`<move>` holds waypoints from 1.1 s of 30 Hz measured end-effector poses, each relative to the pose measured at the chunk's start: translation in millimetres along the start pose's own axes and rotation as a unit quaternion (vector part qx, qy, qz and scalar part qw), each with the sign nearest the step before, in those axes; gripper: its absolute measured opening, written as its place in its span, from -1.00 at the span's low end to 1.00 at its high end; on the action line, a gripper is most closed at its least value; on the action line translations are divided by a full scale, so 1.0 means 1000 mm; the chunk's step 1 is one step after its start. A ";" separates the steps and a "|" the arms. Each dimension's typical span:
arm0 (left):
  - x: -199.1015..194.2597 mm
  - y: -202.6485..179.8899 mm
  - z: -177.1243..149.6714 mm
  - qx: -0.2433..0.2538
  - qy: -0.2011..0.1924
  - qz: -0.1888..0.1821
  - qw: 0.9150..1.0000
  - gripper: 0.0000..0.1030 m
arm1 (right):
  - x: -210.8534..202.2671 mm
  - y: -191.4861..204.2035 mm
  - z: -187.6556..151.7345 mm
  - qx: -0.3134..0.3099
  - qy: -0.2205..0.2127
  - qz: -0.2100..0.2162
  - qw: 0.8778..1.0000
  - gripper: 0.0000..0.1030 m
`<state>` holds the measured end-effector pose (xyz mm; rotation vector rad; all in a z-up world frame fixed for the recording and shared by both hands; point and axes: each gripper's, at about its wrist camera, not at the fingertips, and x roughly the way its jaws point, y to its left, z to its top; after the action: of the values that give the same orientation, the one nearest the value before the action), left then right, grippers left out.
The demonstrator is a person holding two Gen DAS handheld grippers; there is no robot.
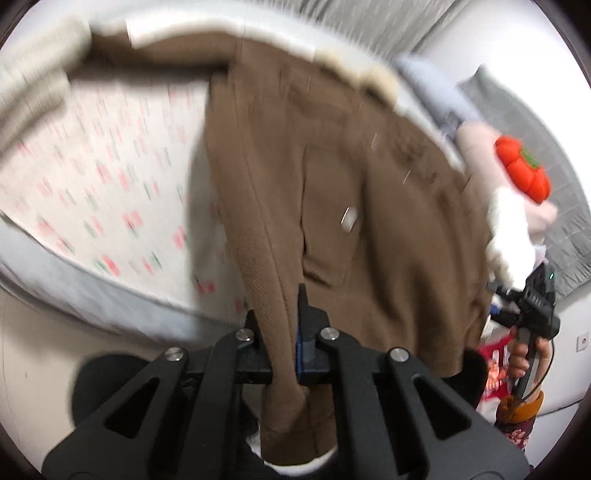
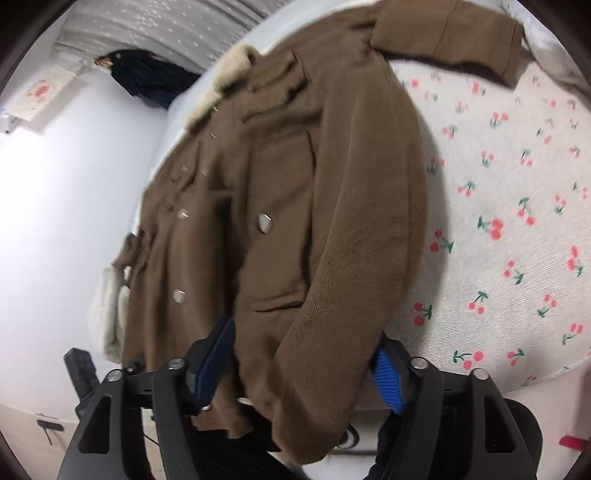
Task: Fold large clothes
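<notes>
Left gripper point(image 1: 282, 343) — clamped on coat point(image 1: 351, 184)

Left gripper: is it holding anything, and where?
Yes: the left gripper is clamped on the brown coat, at a narrow fabric edge near its hem.

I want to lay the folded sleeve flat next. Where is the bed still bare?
The cherry-print sheet is bare beside the brown coat, between the outstretched sleeve and the mattress edge. The coat's other side is crowded: a fluffy white garment hangs there and an orange plush sits near pillows.

Left tongs point(image 1: 282, 332) clamped, right tongs point(image 2: 306, 363) spread.
</notes>
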<state>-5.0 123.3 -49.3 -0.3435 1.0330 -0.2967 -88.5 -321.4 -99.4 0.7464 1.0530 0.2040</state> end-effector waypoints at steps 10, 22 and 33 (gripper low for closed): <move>-0.008 0.025 0.011 -0.024 -0.057 0.138 0.989 -0.86 | -0.037 -0.024 0.010 0.023 -0.049 -0.054 0.997 0.37; -0.009 0.002 -0.008 0.034 -0.039 0.201 0.978 -0.07 | 0.000 0.018 0.026 -0.038 0.000 0.003 0.999 -0.83; -0.009 -0.052 -0.002 0.110 -0.068 0.156 0.979 0.24 | 0.091 0.069 0.102 -0.063 0.068 0.006 0.996 -0.82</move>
<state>-15.3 79.5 -21.7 0.0008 0.8931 -0.0996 56.4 -272.8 -91.0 0.6312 1.1541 0.3321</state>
